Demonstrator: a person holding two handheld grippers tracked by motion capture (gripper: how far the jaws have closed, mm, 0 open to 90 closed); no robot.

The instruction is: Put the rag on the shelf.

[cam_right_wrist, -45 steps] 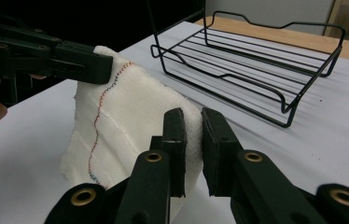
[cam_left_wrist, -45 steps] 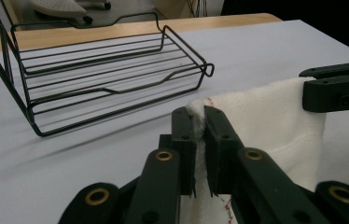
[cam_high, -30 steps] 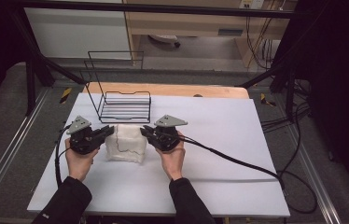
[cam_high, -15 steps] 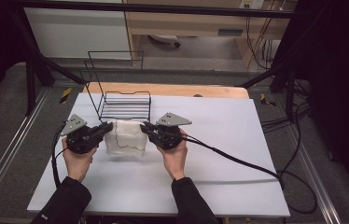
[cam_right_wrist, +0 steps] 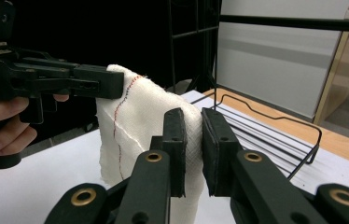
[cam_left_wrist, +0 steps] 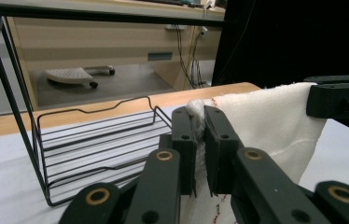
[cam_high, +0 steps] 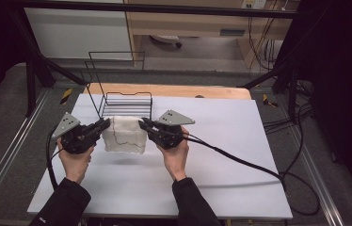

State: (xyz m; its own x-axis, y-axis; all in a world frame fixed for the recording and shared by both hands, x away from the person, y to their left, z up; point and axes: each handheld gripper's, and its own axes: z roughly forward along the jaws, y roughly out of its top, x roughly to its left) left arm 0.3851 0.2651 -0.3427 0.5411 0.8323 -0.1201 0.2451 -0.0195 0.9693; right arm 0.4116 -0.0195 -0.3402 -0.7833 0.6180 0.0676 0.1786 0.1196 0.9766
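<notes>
One white cloth (cam_high: 124,134) hangs clear above the worktop (cam_high: 221,188), stretched between two claws, its long axis running from claw to claw. The left claw (cam_high: 104,125) pinches its left top corner, the right claw (cam_high: 142,124) its right top corner, both clamped on fabric. One wire rack (cam_high: 127,101) stands just beyond them. Bare worktop lies open to the right claw's right and nearer the person.
</notes>
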